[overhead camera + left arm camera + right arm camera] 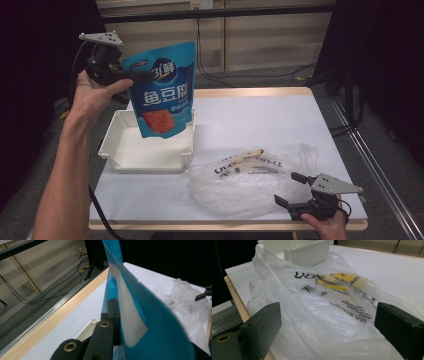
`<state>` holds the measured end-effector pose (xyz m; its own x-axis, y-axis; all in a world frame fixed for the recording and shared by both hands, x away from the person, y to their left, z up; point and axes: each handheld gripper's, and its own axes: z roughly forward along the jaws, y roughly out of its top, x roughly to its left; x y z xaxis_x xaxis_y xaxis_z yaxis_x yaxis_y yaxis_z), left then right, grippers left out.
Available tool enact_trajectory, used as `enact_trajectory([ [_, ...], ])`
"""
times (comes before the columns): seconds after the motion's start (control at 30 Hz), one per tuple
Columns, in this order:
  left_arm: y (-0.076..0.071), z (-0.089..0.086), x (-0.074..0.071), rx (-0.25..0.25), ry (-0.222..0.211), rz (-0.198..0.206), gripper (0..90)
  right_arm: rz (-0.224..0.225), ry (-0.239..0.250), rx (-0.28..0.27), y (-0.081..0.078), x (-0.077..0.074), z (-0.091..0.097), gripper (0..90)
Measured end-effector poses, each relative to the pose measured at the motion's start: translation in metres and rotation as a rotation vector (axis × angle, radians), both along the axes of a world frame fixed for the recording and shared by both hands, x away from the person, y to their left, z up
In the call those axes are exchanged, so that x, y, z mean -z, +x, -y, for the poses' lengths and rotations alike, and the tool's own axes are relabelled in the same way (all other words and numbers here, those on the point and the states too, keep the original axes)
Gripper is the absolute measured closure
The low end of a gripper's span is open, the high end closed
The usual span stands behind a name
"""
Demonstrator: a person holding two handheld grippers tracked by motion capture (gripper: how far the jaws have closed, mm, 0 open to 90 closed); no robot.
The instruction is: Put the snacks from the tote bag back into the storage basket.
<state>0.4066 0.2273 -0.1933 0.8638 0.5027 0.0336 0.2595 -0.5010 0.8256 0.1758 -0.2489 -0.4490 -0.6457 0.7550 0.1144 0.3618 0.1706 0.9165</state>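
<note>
White tabletop [260, 120], crinkled plastic bag [240, 185], glossy pouch [162, 90]

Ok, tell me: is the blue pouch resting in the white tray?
No, the left gripper holds the blue pouch up in the air above the white tray, its bottom edge clear of the tray floor.

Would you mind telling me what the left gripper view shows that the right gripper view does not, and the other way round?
Left gripper view alone: the blue pouch clamped in the left gripper, plus the floor cables beyond the table edge. Right gripper view alone: the open right gripper facing the black and yellow print on the bag. Both share the clear plastic bag, the white tray and the white table.
</note>
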Motion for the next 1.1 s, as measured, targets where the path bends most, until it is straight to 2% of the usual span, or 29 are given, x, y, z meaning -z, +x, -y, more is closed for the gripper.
enact_trajectory([
  [0.1,0.001,-0.005,0.008,-0.003,-0.012,-0.011,90.0,-0.003,0.0,-0.006,0.001,0.0,-0.001,7.2],
  [0.4,0.012,-0.013,0.026,-0.043,-0.004,-0.046,90.0,-0.004,-0.005,-0.006,0.001,0.001,-0.002,6.9],
  [0.6,0.021,-0.016,0.035,-0.071,0.006,-0.04,90.0,-0.01,-0.002,-0.014,0.001,0.001,-0.002,6.8],
  [0.77,0.026,-0.011,0.044,-0.056,0.016,-0.039,90.0,-0.012,-0.005,-0.012,0.001,0.001,-0.001,6.6],
  [0.8,0.028,-0.011,0.047,-0.056,0.005,-0.054,90.0,-0.011,-0.005,-0.012,0.001,0.001,-0.001,6.6],
  [0.9,0.035,-0.009,0.056,-0.034,0.013,-0.077,90.0,-0.005,-0.004,-0.015,0.001,0.001,-0.002,6.6],
  [1.1,0.042,-0.006,0.07,-0.031,0.027,-0.088,90.0,-0.009,-0.007,-0.009,0.001,0.001,0.0,6.7],
])
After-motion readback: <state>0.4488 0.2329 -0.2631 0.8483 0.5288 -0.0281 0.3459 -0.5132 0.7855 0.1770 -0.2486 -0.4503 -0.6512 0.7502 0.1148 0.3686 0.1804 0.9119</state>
